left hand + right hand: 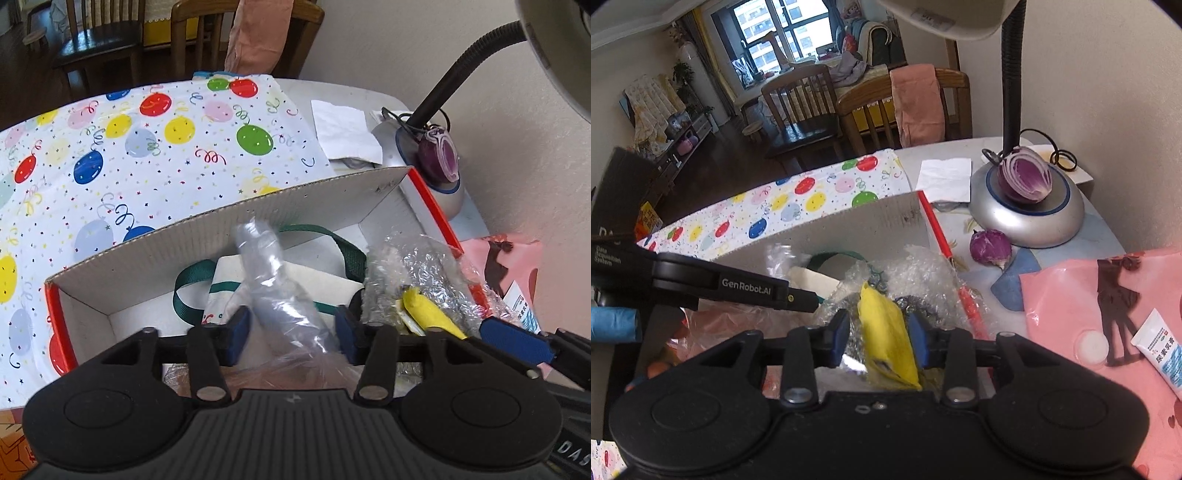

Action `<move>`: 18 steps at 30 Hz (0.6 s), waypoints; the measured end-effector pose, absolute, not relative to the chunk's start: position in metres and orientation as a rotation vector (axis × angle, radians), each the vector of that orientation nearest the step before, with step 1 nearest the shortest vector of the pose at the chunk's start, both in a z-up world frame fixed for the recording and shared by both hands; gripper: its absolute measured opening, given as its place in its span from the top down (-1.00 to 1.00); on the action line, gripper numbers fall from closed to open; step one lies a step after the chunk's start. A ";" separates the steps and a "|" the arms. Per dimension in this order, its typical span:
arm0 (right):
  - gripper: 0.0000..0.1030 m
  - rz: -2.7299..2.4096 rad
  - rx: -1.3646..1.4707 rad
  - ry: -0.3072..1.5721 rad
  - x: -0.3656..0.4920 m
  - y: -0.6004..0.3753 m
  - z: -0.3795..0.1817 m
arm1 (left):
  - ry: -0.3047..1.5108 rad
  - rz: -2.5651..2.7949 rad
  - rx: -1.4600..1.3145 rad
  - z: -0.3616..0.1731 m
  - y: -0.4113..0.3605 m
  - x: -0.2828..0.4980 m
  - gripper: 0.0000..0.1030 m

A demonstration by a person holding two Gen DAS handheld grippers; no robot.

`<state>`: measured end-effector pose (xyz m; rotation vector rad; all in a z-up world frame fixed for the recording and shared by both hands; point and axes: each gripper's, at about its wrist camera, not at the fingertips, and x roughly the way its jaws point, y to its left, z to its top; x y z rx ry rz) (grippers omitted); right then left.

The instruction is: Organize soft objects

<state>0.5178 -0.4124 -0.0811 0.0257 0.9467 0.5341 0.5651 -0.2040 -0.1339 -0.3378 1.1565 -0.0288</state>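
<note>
A cardboard box (207, 236) with red edges stands on the table and also shows in the right wrist view (849, 225). It holds a white tote bag with green straps (332, 280), bubble wrap (417, 273) and a yellow cloth (428, 310). My left gripper (291, 332) hangs over the box with its jaws apart around a crumpled clear plastic bag (273, 273), not squeezing it. My right gripper (879, 339) is over the box's right end, with the yellow cloth (886, 332) between its blue pads (918, 343). The right gripper's pad shows in the left view (513, 343).
A balloon-print cloth (129, 147) covers the table left of the box. A desk lamp base (1030, 214) carries half a red onion (1025, 179); another onion piece (990, 245) lies beside it. A pink bag (1100, 306), a white tube (1161, 356) and white paper (945, 179) lie nearby. Chairs stand behind.
</note>
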 end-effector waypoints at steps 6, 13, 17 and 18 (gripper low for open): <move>0.19 0.555 0.042 0.926 0.514 -0.421 -0.069 | 1.109 -0.039 -0.356 -0.122 -0.204 0.554 -0.27; 0.02 0.576 0.058 0.905 0.506 -0.425 -0.056 | 1.049 -0.043 -0.387 -0.099 -0.199 0.535 -0.36; -0.08 0.587 0.063 0.885 0.497 -0.426 -0.045 | 0.995 -0.048 -0.388 -0.081 -0.196 0.521 -0.43; -0.09 0.590 0.064 0.880 0.495 -0.426 -0.042 | 0.984 -0.051 -0.388 -0.077 -0.196 0.517 -0.44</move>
